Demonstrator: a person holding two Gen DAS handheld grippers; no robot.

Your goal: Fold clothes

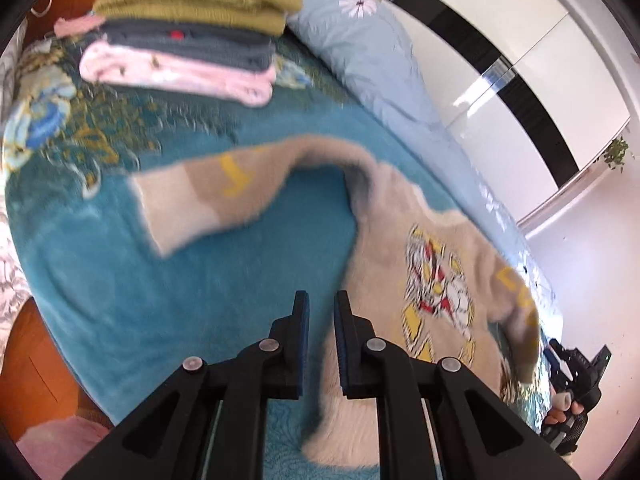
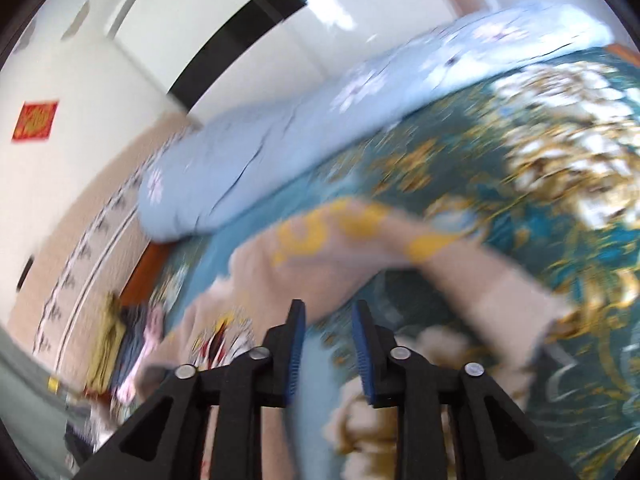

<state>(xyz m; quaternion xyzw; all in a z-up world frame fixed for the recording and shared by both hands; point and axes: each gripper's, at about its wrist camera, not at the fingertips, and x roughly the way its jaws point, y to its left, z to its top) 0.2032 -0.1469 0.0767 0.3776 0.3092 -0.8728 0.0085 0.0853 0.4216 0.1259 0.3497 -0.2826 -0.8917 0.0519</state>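
Observation:
A beige fuzzy sweater (image 1: 400,232) with a cartoon print and yellow letters lies spread on the teal bed blanket (image 1: 120,280); one sleeve (image 1: 208,196) stretches left. My left gripper (image 1: 322,308) is open and empty, just above the sweater's lower hem. In the right wrist view the sweater (image 2: 320,248) lies ahead, its other sleeve (image 2: 500,280) stretching right. My right gripper (image 2: 329,316) is open and empty, hovering above the blanket near that sleeve. The right gripper also shows at the far right of the left wrist view (image 1: 576,384).
A stack of folded clothes (image 1: 188,32), olive, dark grey and pink, sits at the far left of the bed. A light blue floral quilt (image 1: 372,56) lies along the far side. The wooden bed frame (image 1: 36,376) shows at the lower left. A wardrobe stands behind.

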